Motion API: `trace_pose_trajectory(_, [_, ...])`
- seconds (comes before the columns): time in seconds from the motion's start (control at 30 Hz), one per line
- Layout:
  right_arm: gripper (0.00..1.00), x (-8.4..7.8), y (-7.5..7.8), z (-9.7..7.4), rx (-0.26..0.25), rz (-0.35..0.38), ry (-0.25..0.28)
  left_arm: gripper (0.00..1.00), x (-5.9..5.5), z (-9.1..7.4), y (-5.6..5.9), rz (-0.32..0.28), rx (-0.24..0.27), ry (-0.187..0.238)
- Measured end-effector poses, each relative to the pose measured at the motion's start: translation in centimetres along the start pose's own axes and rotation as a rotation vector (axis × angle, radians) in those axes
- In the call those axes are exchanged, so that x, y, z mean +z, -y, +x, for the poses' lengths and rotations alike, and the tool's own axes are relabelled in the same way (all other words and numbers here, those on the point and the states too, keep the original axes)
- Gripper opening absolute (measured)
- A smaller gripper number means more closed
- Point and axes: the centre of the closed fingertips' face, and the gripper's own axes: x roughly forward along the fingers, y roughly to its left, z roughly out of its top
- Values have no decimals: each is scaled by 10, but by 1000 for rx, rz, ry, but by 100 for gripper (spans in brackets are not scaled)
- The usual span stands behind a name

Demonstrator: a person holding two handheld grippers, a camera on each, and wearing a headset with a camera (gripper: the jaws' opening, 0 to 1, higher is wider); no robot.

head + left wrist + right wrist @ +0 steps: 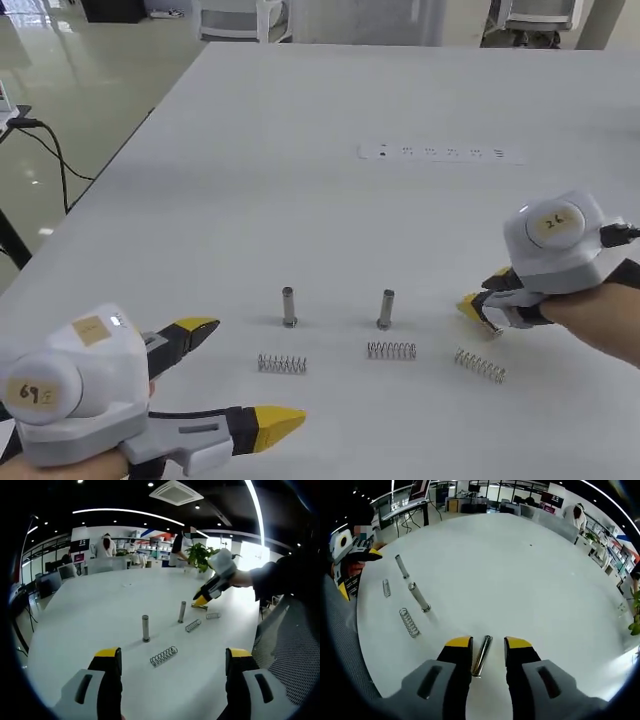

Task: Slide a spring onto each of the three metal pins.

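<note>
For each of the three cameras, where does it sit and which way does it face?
Head view: on the person's head, looking forward and down at the table; left gripper, right gripper and a sleeve show.
Left gripper view: on the left gripper, looking past its fingers at springs; the right gripper shows too.
Right gripper view: on the right gripper, facing a pin between its fingers.
Shared: all three show the two upright pins.

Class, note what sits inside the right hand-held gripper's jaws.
One metal pin stands between the open jaws of the right hand-held gripper. In the head view, the gripper's body covers the pin.
</note>
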Motion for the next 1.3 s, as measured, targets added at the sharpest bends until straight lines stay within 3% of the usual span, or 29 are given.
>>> trace_pose_trajectory(0.97, [10, -8, -5, 12, 26, 124, -83, 83, -3, -1, -3, -8, 7, -2])
trace_pose_trajectory(1.3, [10, -3, -5, 5, 22, 162, -48, 83, -1, -3, -3, -5, 9, -2])
